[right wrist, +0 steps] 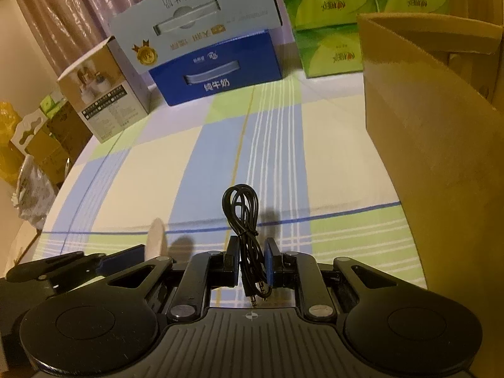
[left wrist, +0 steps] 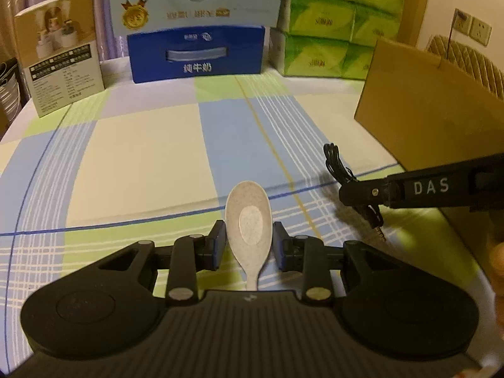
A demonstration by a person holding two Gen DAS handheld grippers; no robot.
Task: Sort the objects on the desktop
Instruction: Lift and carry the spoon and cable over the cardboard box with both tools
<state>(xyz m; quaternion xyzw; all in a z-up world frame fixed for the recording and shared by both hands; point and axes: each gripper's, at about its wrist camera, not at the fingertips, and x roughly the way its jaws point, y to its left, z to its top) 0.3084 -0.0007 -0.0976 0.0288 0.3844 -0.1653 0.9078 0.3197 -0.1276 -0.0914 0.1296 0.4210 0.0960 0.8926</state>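
Left wrist: your left gripper [left wrist: 249, 242] pinches the spoon [left wrist: 249, 220]; right gripper [right wrist: 252, 263] clamps the cable [right wrist: 244, 217]; its loose loops could snag on the box [right wrist: 441, 157].

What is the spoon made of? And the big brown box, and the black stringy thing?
The spoon looks like matte plastic, cream with tiny specks, perhaps a wheat-straw blend. The brown box looks like plain cardboard: dull tan with a thin folded edge. The black cable seems rubbery-coated wire, slightly shiny, with metal plugs at its ends.
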